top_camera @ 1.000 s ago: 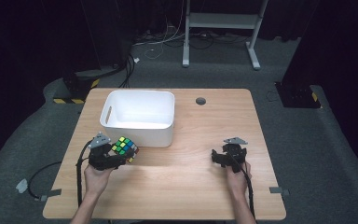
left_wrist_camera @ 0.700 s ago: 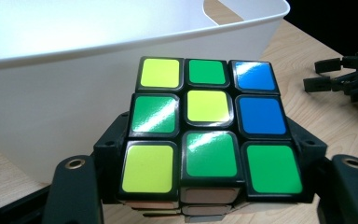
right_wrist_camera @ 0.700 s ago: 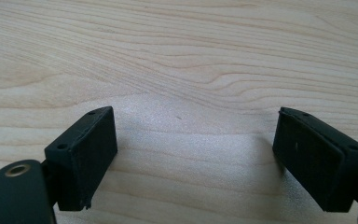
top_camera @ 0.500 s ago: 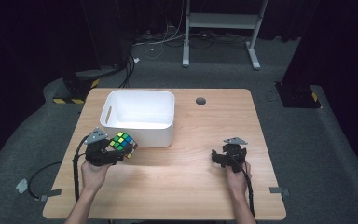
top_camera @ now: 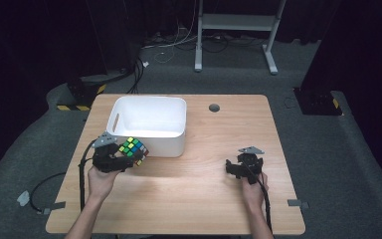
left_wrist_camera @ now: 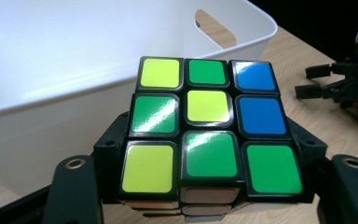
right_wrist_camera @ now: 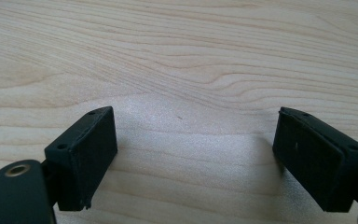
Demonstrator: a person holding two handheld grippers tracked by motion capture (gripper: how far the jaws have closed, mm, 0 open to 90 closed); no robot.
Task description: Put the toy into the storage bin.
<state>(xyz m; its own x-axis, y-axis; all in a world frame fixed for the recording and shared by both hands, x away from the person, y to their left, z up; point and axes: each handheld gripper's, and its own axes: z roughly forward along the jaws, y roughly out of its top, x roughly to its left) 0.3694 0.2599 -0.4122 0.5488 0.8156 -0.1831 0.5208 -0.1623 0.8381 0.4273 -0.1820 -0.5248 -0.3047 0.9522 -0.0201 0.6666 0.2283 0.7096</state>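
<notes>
The left gripper (top_camera: 122, 158) has its jaws clamped on the two opposite sides of a puzzle cube (top_camera: 133, 150), which sits between them with its green, yellow and blue face turned up toward the gripper's camera; gripping it by the sides keeps that face clear and the cube square in the hold. The cube (left_wrist_camera: 209, 126) is carried above the desk (top_camera: 189, 194), just beside the near wall of the white bin (top_camera: 179, 142) and close to the height of its rim, a placing that suggests it is meant to go over the wall and into the bin. The bin's inside looks bare white, so nothing seems to have been dropped there yet. The right gripper (top_camera: 239, 167) rests low over bare wood on the far side of the desk, well apart from the cube, its jaws spread wide with nothing between them (right_wrist_camera: 193, 154), probably parked out of the way since one gripper is enough for this carry. By count there are one cube, one bin, two grippers and one desk.
</notes>
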